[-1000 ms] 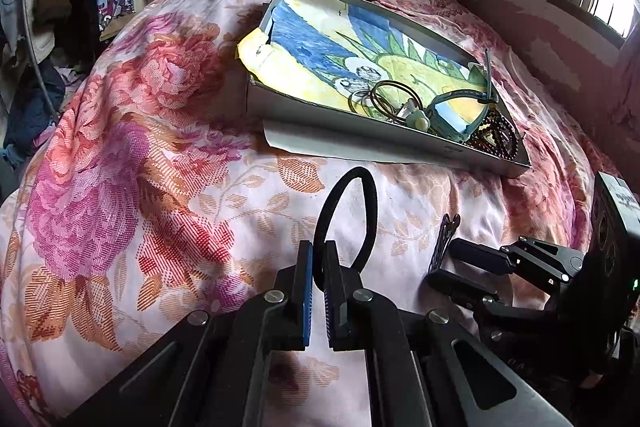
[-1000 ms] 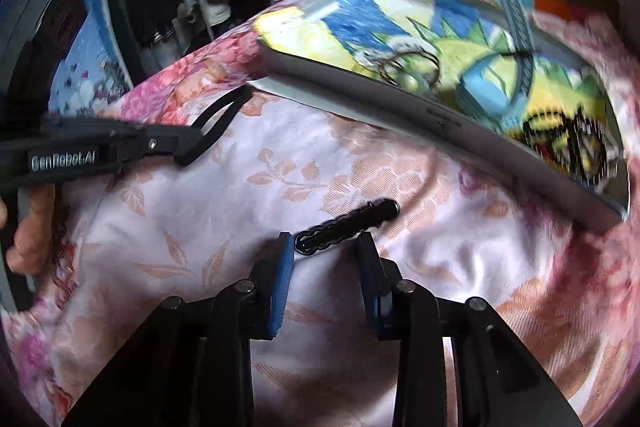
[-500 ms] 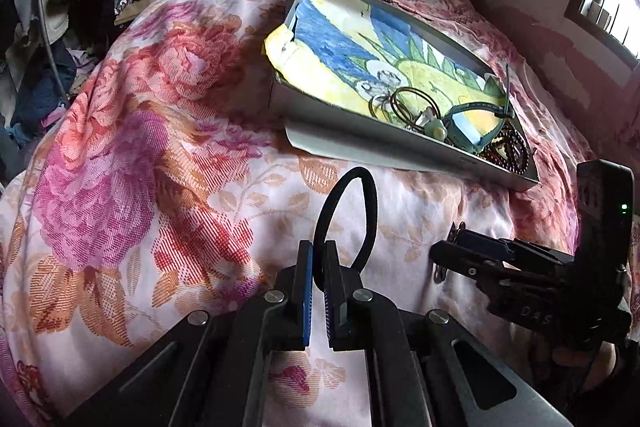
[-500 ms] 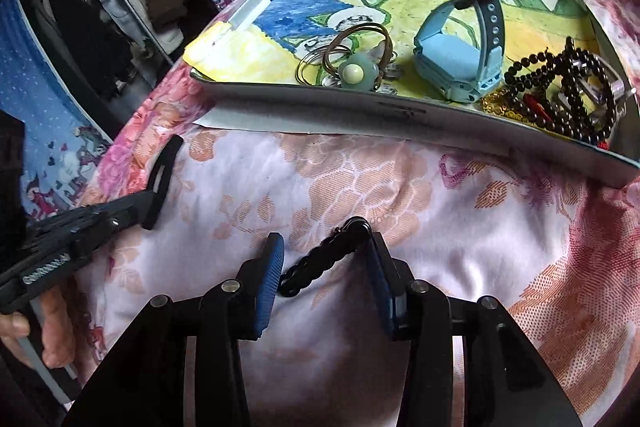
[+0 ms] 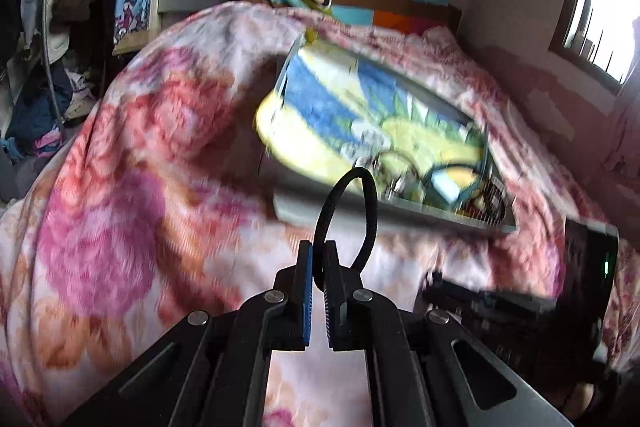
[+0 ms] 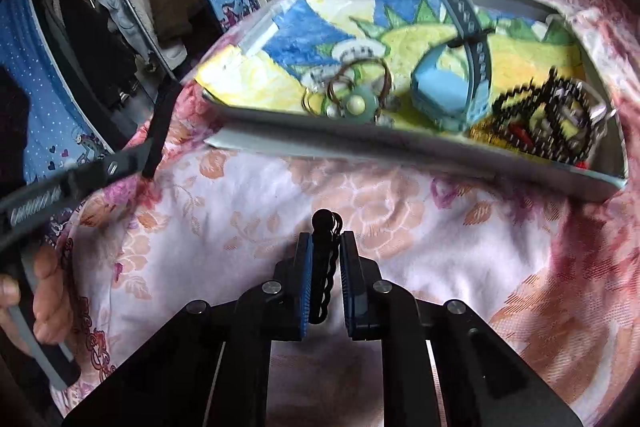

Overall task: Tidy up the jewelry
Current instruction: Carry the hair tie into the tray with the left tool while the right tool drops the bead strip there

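Pink floral bedding (image 6: 224, 211) carries a shallow grey tray (image 6: 400, 143) with a painted liner. Before it the right gripper (image 6: 325, 259), angled downward, has just been closing and now clamps a black wavy hairpin (image 6: 325, 247) lengthwise between its blue pads. To its left, the left gripper (image 5: 318, 267), also tilted down, is clenched on a black elastic hair loop (image 5: 347, 211) standing up from its tips.

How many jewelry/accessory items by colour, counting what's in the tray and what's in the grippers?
Black: 3, hair tie, wavy hair pin, bead string
Blue: 1, watch
Brown: 1, hoop ring
Pale green: 1, flower charm
Total: 6; smaller bits in the tray are too blurred to count.
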Motion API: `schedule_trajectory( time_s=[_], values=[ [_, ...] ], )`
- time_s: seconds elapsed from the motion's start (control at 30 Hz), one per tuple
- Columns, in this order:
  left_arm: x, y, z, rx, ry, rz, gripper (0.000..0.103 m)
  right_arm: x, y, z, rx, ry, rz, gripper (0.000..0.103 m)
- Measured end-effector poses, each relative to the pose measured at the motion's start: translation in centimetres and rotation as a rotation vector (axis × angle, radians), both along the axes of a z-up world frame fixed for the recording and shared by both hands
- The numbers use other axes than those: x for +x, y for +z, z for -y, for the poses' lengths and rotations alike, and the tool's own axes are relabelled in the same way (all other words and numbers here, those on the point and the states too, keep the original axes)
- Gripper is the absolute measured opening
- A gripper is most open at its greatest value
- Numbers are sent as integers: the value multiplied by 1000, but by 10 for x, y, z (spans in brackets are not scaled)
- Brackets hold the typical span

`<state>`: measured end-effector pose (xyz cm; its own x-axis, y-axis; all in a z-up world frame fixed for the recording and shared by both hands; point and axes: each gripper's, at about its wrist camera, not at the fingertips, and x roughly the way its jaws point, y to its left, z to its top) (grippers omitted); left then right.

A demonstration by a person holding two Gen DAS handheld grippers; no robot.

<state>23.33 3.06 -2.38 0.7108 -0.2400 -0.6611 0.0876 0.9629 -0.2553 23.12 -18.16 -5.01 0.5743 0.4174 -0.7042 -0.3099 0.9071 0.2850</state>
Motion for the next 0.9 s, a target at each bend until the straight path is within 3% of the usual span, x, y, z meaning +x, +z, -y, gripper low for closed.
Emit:
schedule_trajectory(
  time_s=[0.2, 0.33, 0.57, 0.77, 0.9],
  values=[
    [34, 13, -8, -73, 13, 38, 5, 10, 42, -5, -24, 3, 153, 12],
    [62, 11, -7, -89, 8, -6, 5, 36, 58, -13, -22, -10, 194, 12],
    [92, 5, -2, -104, -8, -68, 5, 76, 46, -28, -48, -32, 155, 12],
    [107, -12, -9, -127, 47, -137, 5, 79, 30, -24, -55, -52, 115, 13],
    [108, -12, -9, -134, 50, -134, 5, 79, 27, -20, -54, -59, 104, 13]
  ],
)
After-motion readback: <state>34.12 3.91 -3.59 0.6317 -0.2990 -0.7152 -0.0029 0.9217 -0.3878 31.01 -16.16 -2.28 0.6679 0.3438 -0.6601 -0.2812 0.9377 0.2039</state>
